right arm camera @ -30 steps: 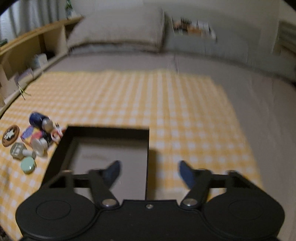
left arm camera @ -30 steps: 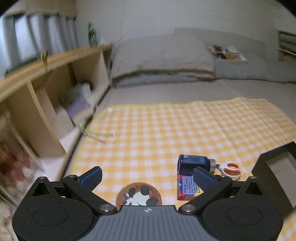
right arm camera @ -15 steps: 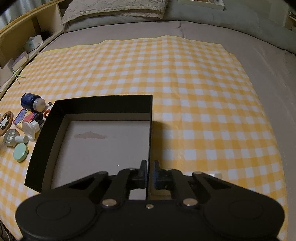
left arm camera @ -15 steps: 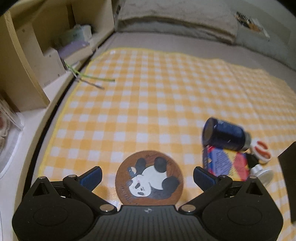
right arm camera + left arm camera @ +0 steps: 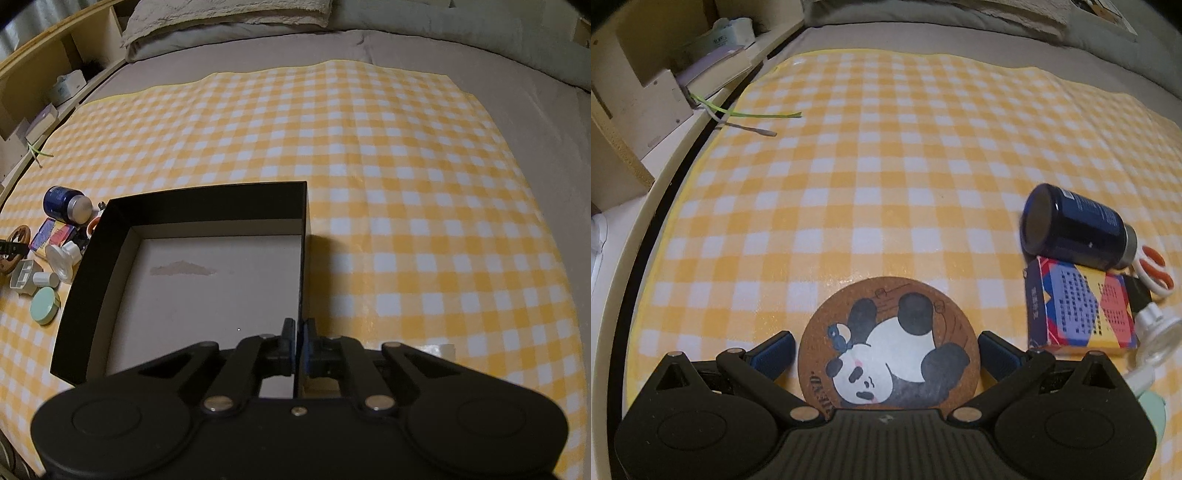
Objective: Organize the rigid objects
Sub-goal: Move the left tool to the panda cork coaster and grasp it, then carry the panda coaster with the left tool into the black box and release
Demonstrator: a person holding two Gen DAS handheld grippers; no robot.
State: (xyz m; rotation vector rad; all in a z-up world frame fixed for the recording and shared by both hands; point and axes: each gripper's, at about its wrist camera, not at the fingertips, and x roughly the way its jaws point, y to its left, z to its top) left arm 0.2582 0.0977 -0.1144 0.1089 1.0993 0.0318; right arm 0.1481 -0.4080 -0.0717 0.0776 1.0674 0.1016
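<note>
The left gripper [image 5: 886, 354] has dropped lower and closer since half a second ago, its fingers spread with the round panda coaster [image 5: 888, 343] now filling the gap between them, lying flat on the checked cloth [image 5: 886, 166]. Just right of it lie the dark blue bottle [image 5: 1075, 232] and the colourful card box [image 5: 1078, 306]. The right gripper [image 5: 299, 347] stays pinched on the right wall of the black box [image 5: 302, 258], unchanged.

coaster [image 5: 888, 343] – rough cork, printed panda | bottle [image 5: 1075, 232] – glossy dark blue, silvery cap | box [image 5: 207, 206] – matt black card, pale paper floor | cloth [image 5: 886, 147] – smooth checked fabric | left gripper [image 5: 886, 354] – matt black plastic
</note>
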